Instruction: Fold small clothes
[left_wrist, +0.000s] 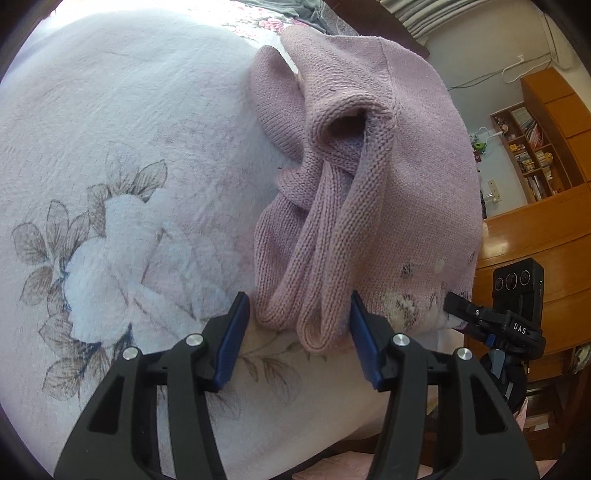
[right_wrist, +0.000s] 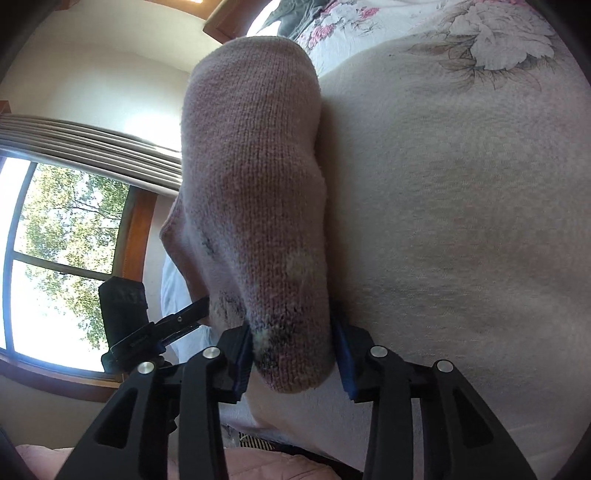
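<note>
Where both grippers pinch it, the pink knit garment (left_wrist: 388, 166) hangs bunched.

One pink knit garment (left_wrist: 388, 177), two tools, one floral blanket (left_wrist: 129, 147).

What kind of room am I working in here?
Most likely a bedroom at home: a floral bedspread under the pink knit garment, a curtained window, and a wooden bookshelf.

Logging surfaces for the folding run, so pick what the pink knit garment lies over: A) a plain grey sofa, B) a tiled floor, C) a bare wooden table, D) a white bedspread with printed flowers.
D: the pink knit garment lies over a white bedspread printed with flowers.
</note>
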